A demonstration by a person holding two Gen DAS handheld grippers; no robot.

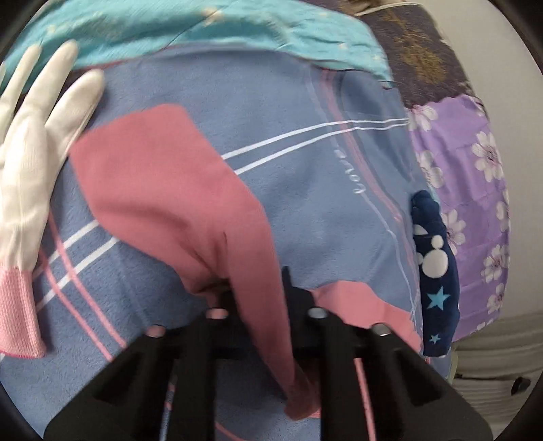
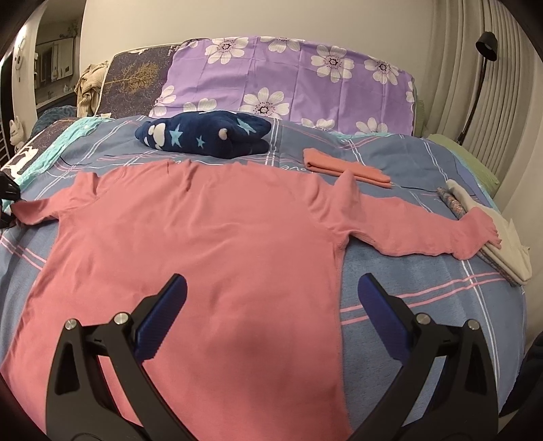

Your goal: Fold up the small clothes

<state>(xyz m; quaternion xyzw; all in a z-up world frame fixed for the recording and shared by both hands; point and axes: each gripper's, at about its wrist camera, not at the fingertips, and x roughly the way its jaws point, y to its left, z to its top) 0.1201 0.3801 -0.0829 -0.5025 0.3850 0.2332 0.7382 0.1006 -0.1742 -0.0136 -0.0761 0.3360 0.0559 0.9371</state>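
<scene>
A pink long-sleeved shirt (image 2: 203, 244) lies spread flat on the blue striped bedspread (image 2: 424, 291), sleeves out to both sides. My right gripper (image 2: 271, 295) is open and empty, hovering over the shirt's lower right side, straddling its side seam. My left gripper (image 1: 261, 288) is shut on the shirt's left sleeve (image 1: 176, 179), which is lifted off the bed; it shows as a black shape at the left edge of the right wrist view (image 2: 8, 196). A white-gloved hand (image 1: 37, 142) reaches in at the left of the left wrist view.
A folded navy star-print garment (image 2: 207, 135) lies beyond the shirt. A folded pink piece (image 2: 342, 166) and a folded beige and patterned stack (image 2: 492, 230) sit at the right. A purple flowered pillow (image 2: 292, 74) is at the head. A teal cloth (image 1: 203, 30) lies at the left.
</scene>
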